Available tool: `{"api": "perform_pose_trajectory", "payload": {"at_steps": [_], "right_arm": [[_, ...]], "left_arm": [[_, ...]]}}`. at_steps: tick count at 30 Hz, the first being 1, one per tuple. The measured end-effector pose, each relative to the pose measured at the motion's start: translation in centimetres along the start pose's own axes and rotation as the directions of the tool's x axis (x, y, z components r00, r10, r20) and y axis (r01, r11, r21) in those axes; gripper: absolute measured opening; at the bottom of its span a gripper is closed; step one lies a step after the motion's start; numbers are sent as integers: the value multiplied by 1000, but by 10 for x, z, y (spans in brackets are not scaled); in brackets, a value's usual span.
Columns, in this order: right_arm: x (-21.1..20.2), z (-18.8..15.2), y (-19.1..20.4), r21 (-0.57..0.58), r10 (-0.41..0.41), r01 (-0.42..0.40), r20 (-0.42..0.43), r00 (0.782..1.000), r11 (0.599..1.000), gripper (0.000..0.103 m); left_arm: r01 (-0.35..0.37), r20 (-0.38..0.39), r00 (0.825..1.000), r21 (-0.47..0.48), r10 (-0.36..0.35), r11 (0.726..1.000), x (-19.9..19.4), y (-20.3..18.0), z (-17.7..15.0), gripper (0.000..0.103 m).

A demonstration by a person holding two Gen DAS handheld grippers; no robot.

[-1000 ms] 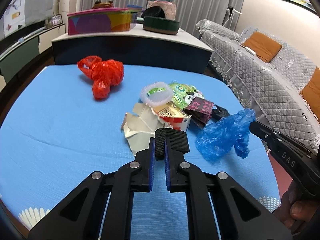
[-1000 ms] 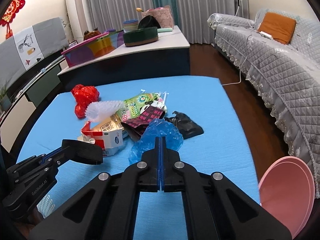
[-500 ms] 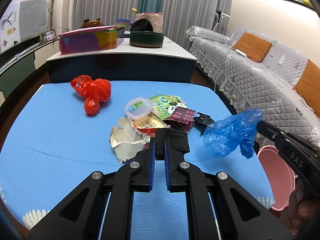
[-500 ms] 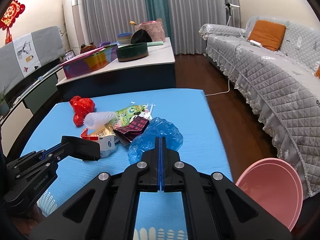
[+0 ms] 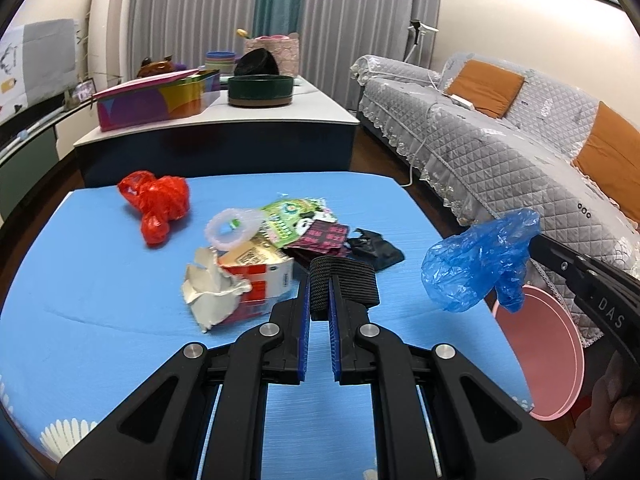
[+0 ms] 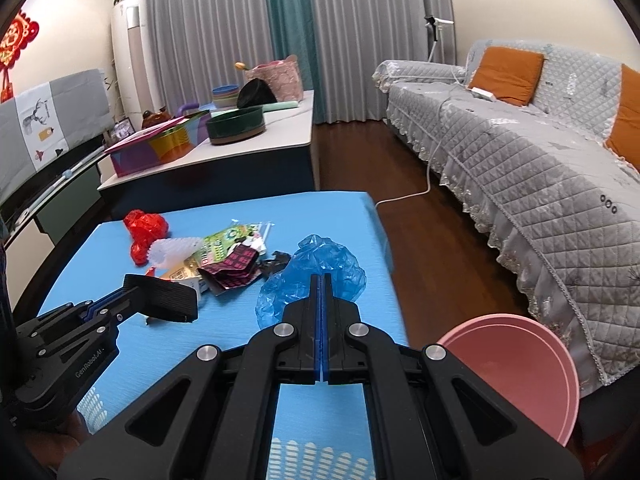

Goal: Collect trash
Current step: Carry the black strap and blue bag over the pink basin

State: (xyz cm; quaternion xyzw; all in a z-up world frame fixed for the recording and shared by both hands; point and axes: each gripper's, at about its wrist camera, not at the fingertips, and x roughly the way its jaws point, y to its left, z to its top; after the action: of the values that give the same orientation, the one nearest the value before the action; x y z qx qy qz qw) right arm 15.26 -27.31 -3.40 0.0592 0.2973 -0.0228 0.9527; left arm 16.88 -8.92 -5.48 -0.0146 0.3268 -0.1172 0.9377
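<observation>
My left gripper is shut on a black ribbed band, held above the blue tablecloth; the same band shows in the right wrist view. My right gripper is shut on a crumpled blue plastic bag, which hangs in the air off the table's right edge. On the cloth lie a red plastic bag, a torn carton, a white foam ring, a green wrapper, a dark red wrapper and a black bag.
A pink basin stands on the floor just off the table's right side, below the blue bag. A grey quilted sofa runs along the right. Behind the table is a low cabinet with boxes and bowls.
Both grippers have drawn back and risen from the trash pile, each keeping its load. The pile looks smaller and farther, and the pink basin has come further into view.
</observation>
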Motion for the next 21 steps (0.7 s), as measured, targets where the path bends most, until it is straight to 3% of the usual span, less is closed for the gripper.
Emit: {"api": "perform_pose_trajectory", "payload": {"at_steps": [21], "right_arm": [[-37, -7, -70, 66, -112, 110, 31, 993, 992, 0]], "left_arm": [[82, 5, 997, 106, -83, 991, 1, -78, 0, 8]]}}
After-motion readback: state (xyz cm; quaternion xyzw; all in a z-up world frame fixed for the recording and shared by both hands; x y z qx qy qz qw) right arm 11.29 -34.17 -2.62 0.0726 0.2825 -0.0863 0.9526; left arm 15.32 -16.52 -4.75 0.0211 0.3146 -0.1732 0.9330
